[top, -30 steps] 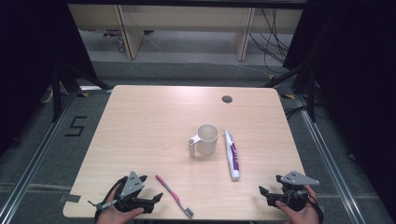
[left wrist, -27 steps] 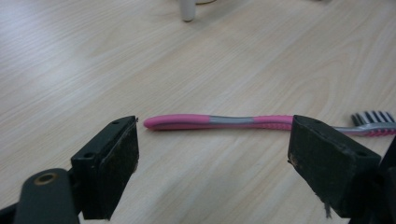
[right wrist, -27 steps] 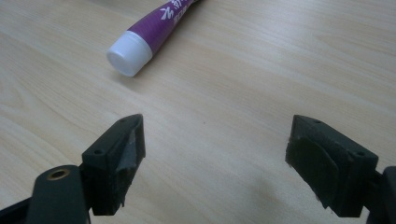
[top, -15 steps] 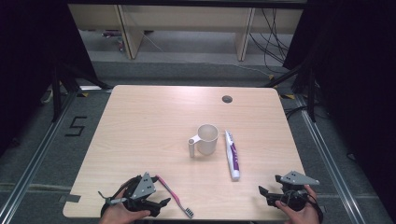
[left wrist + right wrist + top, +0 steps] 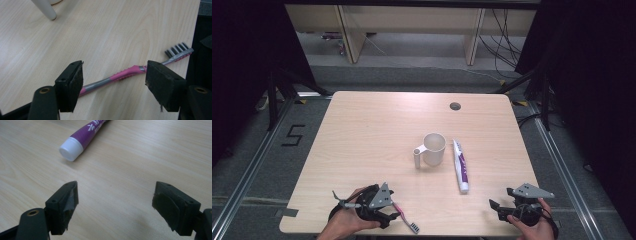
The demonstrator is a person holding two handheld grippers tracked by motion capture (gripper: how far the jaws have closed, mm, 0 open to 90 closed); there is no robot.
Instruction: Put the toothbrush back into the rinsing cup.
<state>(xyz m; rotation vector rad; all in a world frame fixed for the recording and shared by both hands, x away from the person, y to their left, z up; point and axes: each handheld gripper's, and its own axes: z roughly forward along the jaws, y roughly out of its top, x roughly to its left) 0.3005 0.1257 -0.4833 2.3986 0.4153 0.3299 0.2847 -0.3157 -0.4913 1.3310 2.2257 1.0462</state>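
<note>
Left gripper (image 5: 113, 76) straddling pink toothbrush (image 5: 130, 73) at table's (image 5: 377, 135) near edge.
Its jaws have just been closing but stand apart, handle between them, pads not pressing. Right gripper (image 5: 115, 207) wide apart, holding nothing, near purple toothpaste tube (image 5: 82, 135); print unreadable.

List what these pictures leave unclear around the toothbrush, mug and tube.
- Toothbrush: in the left gripper view the handle's end is hidden behind one pad; in the high view the left gripper covers most of the handle.
- Mug: inside hidden by its wall in the high view; cut off by the top edge in the left gripper view.
- Tube: print too small in the high view; cut off by the top edge in the right gripper view.
</note>
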